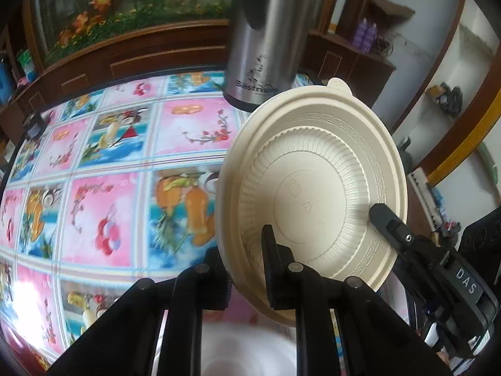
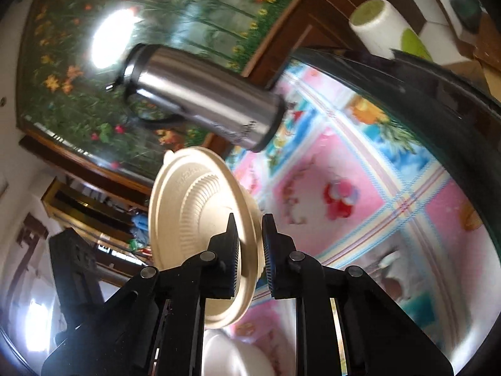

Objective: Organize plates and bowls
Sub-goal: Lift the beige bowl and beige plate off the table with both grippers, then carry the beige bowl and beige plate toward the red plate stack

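Left wrist view: left gripper [image 1: 247, 269] clamped on rim of cream bowl [image 1: 313, 188], tilted on edge above floral table [image 1: 103, 163], steel flask [image 1: 263, 47] at far edge. Right wrist view: right gripper [image 2: 250, 257] pinching same bowl's [image 2: 194, 206] opposite rim.

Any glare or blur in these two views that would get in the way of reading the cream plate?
Left wrist view: the cream plate is sharp, its embossed rim readable; the tablecloth is slightly smeared, with a blown-out patch at lower left. Right wrist view: motion blur throughout, the plate soft, a bright glare spot on the glass behind the steel flask.
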Demonstrator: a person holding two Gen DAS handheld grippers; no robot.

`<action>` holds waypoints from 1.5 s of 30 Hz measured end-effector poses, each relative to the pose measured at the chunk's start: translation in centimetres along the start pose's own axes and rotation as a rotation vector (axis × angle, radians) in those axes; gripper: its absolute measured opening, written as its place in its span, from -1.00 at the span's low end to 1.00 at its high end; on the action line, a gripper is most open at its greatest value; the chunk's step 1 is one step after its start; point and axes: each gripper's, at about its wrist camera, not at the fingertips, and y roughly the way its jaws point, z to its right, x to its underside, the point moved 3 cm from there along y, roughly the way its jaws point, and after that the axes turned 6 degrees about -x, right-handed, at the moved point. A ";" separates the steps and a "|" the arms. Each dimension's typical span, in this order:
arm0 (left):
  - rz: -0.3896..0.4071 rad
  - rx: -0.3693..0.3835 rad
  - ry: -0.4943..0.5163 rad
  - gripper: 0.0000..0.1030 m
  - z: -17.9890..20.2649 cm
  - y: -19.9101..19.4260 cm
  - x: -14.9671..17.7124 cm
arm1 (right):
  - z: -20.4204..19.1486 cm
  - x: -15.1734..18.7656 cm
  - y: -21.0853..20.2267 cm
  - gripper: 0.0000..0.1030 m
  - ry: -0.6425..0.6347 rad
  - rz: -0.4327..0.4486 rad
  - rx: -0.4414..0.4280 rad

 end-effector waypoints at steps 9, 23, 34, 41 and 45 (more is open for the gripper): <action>0.119 -0.013 -0.020 -0.65 -6.6 -6.4 4.6 | -7.6 6.1 -0.5 -0.71 -0.242 -0.053 -0.093; 0.088 -0.026 -0.156 -0.65 -17.3 -12.4 14.9 | -13.8 19.8 -0.2 -0.69 -0.346 -0.275 -0.109; 0.036 -0.094 -0.177 -0.64 -22.0 -14.2 22.5 | -13.9 28.4 1.3 -0.69 -0.342 -0.466 -0.099; 0.067 -0.145 -0.242 -0.62 -26.6 -18.0 25.9 | -17.4 33.2 3.8 -0.69 -0.379 -0.571 -0.141; 0.094 -0.187 -0.284 -0.59 -30.2 -19.9 26.9 | -20.0 36.2 6.6 -0.69 -0.392 -0.625 -0.187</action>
